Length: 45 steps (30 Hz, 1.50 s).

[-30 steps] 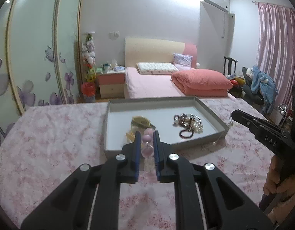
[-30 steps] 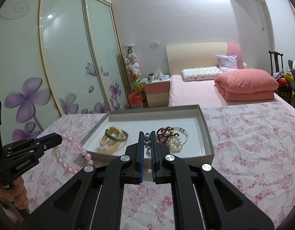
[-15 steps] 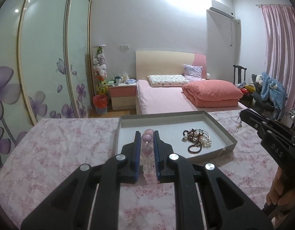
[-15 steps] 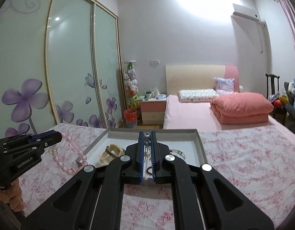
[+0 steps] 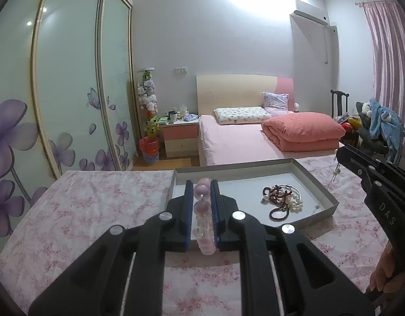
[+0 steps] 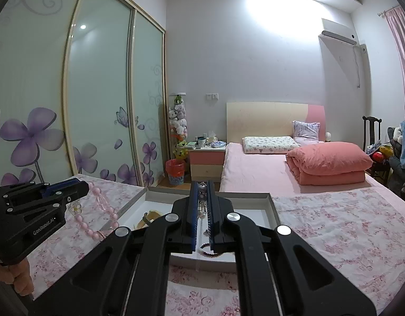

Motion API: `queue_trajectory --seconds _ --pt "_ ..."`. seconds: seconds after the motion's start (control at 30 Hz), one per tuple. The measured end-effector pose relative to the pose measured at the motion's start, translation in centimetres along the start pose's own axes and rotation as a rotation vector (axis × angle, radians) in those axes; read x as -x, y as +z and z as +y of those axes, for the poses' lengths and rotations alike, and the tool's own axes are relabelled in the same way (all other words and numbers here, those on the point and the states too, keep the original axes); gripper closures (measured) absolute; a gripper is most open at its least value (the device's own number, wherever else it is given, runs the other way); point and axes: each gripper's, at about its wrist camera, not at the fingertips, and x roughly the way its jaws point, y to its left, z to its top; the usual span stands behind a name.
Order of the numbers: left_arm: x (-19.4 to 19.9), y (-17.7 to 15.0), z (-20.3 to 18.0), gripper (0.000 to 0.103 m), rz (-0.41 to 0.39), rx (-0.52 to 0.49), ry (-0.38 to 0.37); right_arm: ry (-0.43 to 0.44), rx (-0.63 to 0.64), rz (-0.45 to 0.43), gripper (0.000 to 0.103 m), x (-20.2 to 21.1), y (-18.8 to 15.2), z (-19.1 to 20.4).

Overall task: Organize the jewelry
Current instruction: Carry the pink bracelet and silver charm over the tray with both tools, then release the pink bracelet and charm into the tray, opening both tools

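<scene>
My left gripper [image 5: 202,184] is shut on a pink bead bracelet [image 5: 202,205], held above the near edge of a grey shallow box [image 5: 326,197]. The bracelet also hangs from it in the right wrist view [image 6: 97,210]. My right gripper [image 6: 202,184] is shut on a thin pearl-and-bead necklace [image 6: 201,205] that dangles over the box [image 6: 273,205]. It shows at the right in the left wrist view [image 5: 342,155], pearls hanging below. A heap of dark and pearl bracelets [image 5: 281,201] lies in the box. A yellow bangle [image 6: 149,216] lies at its left.
The box rests on a table with a pink floral cloth [image 5: 84,210]. Behind stand a pink bed [image 5: 242,139], a nightstand [image 5: 180,137] and sliding wardrobe doors [image 5: 70,92]. A chair with clothes [image 5: 376,126] is at the far right.
Both grippers have risen and tilted up, so the box sits lower in both views. Each keeps its hold on its jewelry.
</scene>
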Motion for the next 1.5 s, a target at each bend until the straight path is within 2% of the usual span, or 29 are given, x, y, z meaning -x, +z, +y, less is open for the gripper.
queue_trajectory --seconds 0.43,0.57,0.7,0.87,0.97,1.0,1.07,1.1,1.13,1.43,1.5 --pt "-2.3 0.6 0.2 0.090 0.016 0.012 0.024 -0.017 0.000 -0.014 0.096 -1.5 0.5 -0.2" --pt "-3.5 2.5 -0.5 0.090 -0.007 0.013 0.001 -0.026 -0.016 -0.054 0.096 -2.7 1.9 -0.5" --pt "-5.4 3.6 -0.7 0.090 0.001 0.051 -0.040 -0.033 -0.040 -0.070 0.096 -4.8 2.7 -1.2" --pt "-8.3 3.6 -0.5 0.090 0.043 0.109 -0.090 -0.031 -0.081 0.000 0.096 -8.5 1.5 -2.1" --pt "-9.6 3.3 -0.8 0.090 0.072 0.114 -0.114 0.005 -0.122 0.075 0.096 -10.7 0.2 -2.6" --pt "-9.8 3.2 -0.9 0.090 0.076 0.112 -0.116 0.018 -0.142 0.100 0.095 -11.3 -0.4 -2.8" --pt "-10.2 3.1 -1.3 0.090 0.082 0.100 -0.127 0.025 -0.158 0.115 0.081 -11.6 -1.3 -2.9" --pt "-10.4 3.2 -1.4 0.090 0.083 0.095 -0.129 0.025 -0.155 0.126 0.063 -11.7 -1.5 -2.9" --pt "-10.5 3.2 -1.7 0.090 0.084 0.089 -0.133 0.021 -0.150 0.130 0.058 -11.7 -1.5 -3.0" --pt "-13.3 3.1 -3.1 0.088 0.135 0.095 -0.152 -0.023 -0.215 0.095 0.057 -10.7 -0.7 -5.1" --pt "-13.4 3.1 -2.9 0.075 0.134 0.106 -0.141 -0.032 -0.219 0.093 0.057 -10.8 -0.5 -5.5"
